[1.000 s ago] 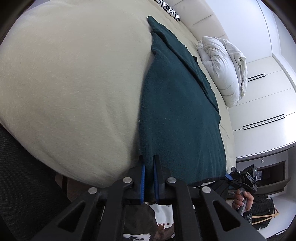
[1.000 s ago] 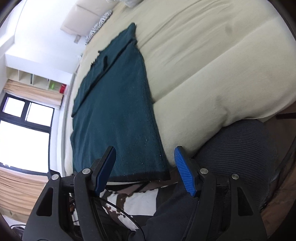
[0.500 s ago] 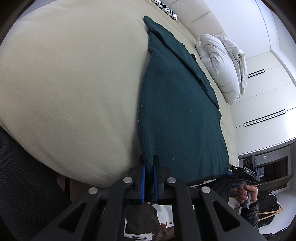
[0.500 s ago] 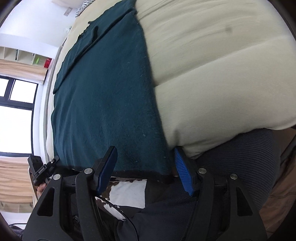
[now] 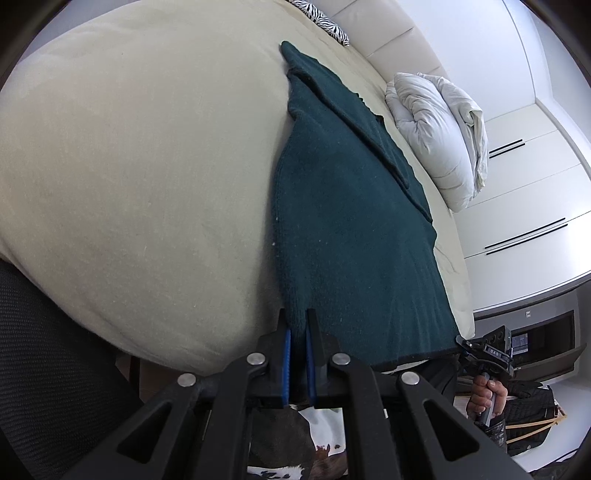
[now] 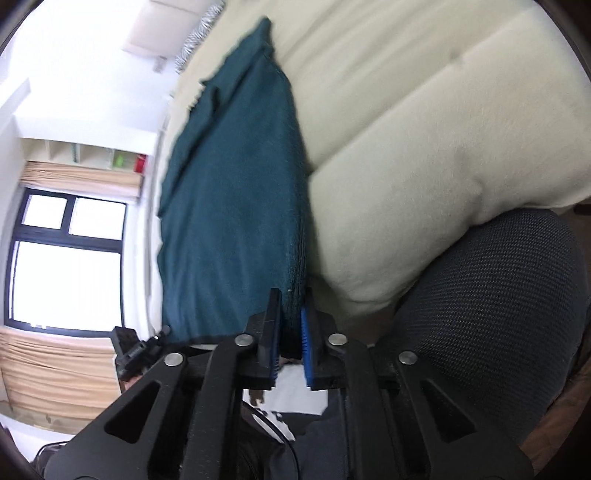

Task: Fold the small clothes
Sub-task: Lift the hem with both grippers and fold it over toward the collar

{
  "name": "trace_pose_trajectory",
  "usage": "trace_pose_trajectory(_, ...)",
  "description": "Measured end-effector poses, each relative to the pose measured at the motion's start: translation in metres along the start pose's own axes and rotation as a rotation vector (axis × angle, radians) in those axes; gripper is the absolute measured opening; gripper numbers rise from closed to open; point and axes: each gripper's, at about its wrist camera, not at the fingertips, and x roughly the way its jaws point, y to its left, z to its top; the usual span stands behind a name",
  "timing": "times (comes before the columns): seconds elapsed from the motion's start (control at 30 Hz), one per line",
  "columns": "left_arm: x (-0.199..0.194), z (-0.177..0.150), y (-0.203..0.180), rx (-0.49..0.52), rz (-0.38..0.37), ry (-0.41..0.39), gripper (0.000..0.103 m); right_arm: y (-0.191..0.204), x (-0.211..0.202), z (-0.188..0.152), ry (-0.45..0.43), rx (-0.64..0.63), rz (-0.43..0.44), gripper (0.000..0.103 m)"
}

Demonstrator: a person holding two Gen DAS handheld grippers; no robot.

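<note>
Cream bedding point(image 5: 147, 166) covers the bed on which a dark green knitted garment point(image 5: 351, 229) lies spread flat, its hem at the near edge. At that hem the left gripper point(image 5: 297, 332) is clenched on the garment's left corner, the fabric pinched between its blue pads. The right gripper point(image 6: 291, 317) has just been closing, and its jaws now clamp the hem's right corner, with the green knit bunched between the pads; this view is somewhat blurred. In the left wrist view the right gripper point(image 5: 487, 350) shows at the far corner of the hem with a hand point(image 5: 487, 395) around its handle; small white letters on it are too small to read. A folded white duvet point(image 5: 439, 136) lies on the bed beside the garment, and a zebra-striped pillow point(image 5: 325, 22) sits near the headboard. White wardrobe doors point(image 5: 524, 192) stand behind. A dark mesh chair back point(image 6: 498, 302) presses against the bed's edge. A window point(image 6: 66, 258) with tan curtains fills the other wall.
</note>
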Motion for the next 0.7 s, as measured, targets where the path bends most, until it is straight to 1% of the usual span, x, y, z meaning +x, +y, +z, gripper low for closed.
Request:
trace_pose_trajectory(0.07, -0.002, 0.001, -0.002, 0.0, -0.007, -0.009, 0.007, 0.002, -0.004, -0.001, -0.02, -0.014, -0.01, 0.006)
trace_pose_trajectory(0.2, -0.013, 0.007, -0.007, -0.01, -0.07, -0.039, 0.007, 0.019, -0.01, 0.0, -0.052, -0.057, -0.001, 0.006)
trace_pose_trajectory(0.3, -0.021, 0.015, -0.011, -0.044, -0.144, -0.07, 0.007, 0.037, -0.017, 0.007, -0.08, -0.083, 0.045, 0.006)
trace_pose_trajectory(0.37, -0.024, 0.023, -0.018, -0.052, -0.174, -0.09, 0.007, 0.052, -0.018, 0.013, -0.093, -0.106, 0.077, 0.006)
trace_pose_trajectory(0.47, -0.031, 0.042, -0.027, -0.072, -0.252, -0.131, 0.007, 0.076, -0.014, 0.026, -0.108, -0.134, 0.114, 0.006)
trace_pose_trajectory(0.5, -0.033, 0.049, -0.031, -0.075, -0.268, -0.143, 0.007, 0.083, -0.012, 0.033, -0.116, -0.138, 0.133, 0.006)
trace_pose_trajectory(0.6, -0.038, 0.076, -0.042, -0.074, -0.303, -0.178, 0.007, 0.101, -0.006, 0.051, -0.145, -0.129, 0.177, 0.006)
trace_pose_trajectory(0.7, -0.037, 0.108, -0.049, -0.095, -0.325, -0.215, 0.007, 0.123, 0.003, 0.079, -0.184, -0.125, 0.2, 0.006)
